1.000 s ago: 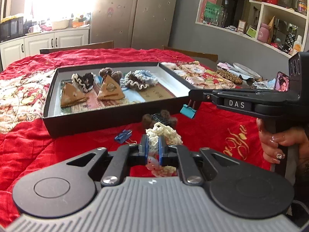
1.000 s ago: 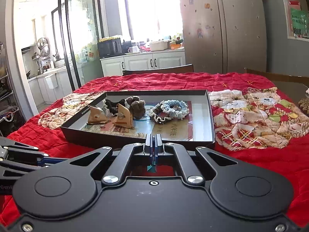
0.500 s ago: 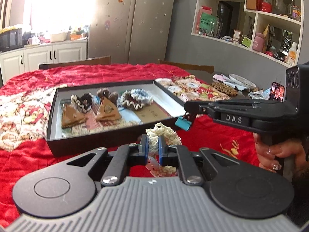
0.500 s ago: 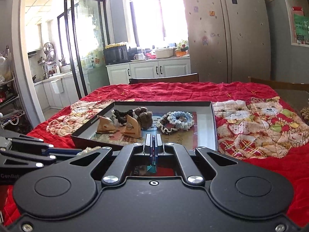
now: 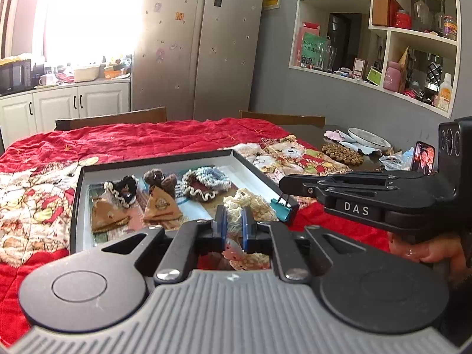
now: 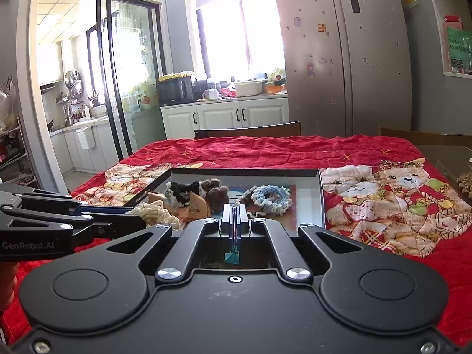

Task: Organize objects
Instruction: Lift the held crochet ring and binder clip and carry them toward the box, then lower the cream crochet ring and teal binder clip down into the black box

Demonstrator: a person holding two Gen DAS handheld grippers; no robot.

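We lose the near tray wall behind our left gripper, clamped on a cream crocheted scrunchie above the tray's near right corner, our right gripper pinching a teal binder clip, mostly hidden.

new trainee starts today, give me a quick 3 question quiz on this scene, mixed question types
1. True or false: the left hand-held gripper is shut on a cream crocheted scrunchie.
2. Multiple choice: what does the right hand-held gripper hold? A) a brown triangular pouch B) a teal binder clip C) nothing
3. Fill in: the blue and white scrunchie lies inside the black ____ on the red cloth.

Key: 1 true; 2 B; 3 tray
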